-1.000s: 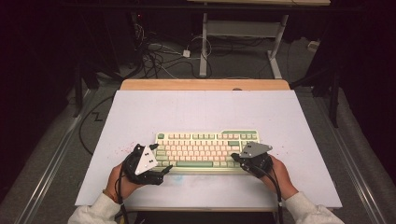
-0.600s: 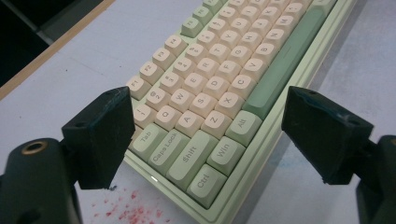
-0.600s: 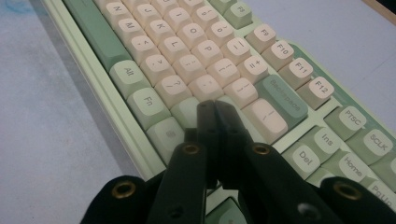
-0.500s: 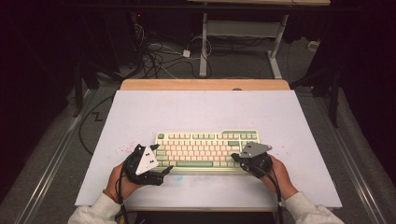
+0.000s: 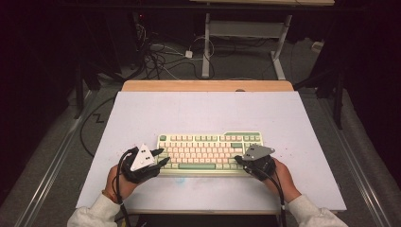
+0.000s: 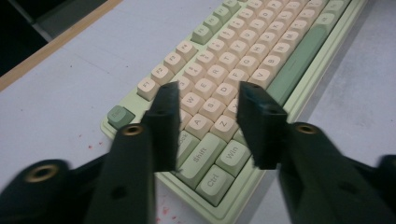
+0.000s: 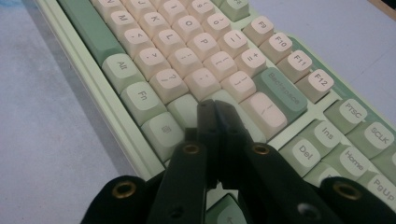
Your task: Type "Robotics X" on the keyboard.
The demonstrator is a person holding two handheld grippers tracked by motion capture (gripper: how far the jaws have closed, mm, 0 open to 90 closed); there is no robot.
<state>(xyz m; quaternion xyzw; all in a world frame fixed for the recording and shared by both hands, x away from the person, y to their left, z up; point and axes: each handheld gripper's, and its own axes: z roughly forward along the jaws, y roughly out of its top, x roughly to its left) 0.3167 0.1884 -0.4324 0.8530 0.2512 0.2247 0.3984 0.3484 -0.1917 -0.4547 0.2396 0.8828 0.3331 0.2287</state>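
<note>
Keyboard (image 5: 209,152), pale green case with cream and green keys, lies flat near the front middle of the bench (image 5: 208,113), long side across, on its white surface.

Left tool (image 5: 160,157) held at the keyboard's left end, its tips over the edge of the case. In the left gripper view the same tool (image 6: 209,109) hangs above the lower-left keys (Shift, Ctrl, Win, A and Z read clearly between and below the jaws). Jaws have just been closing; they now stand part-way in, a clear gap between them, nothing gripped. Whether a tip touches a keycap I cannot tell.

Right tool (image 5: 239,161) at the keyboard's right end, near the bottom row. Right gripper view: tool (image 7: 215,109) with jaws fully closed, pads together, holding nothing, the joined tip over the pale key just right of Fn and the menu key, below the Backspace (image 7: 282,93) column. Contact with the key not certain.

Small red specks on the bench by the keyboard's left corner (image 6: 163,211).
</note>
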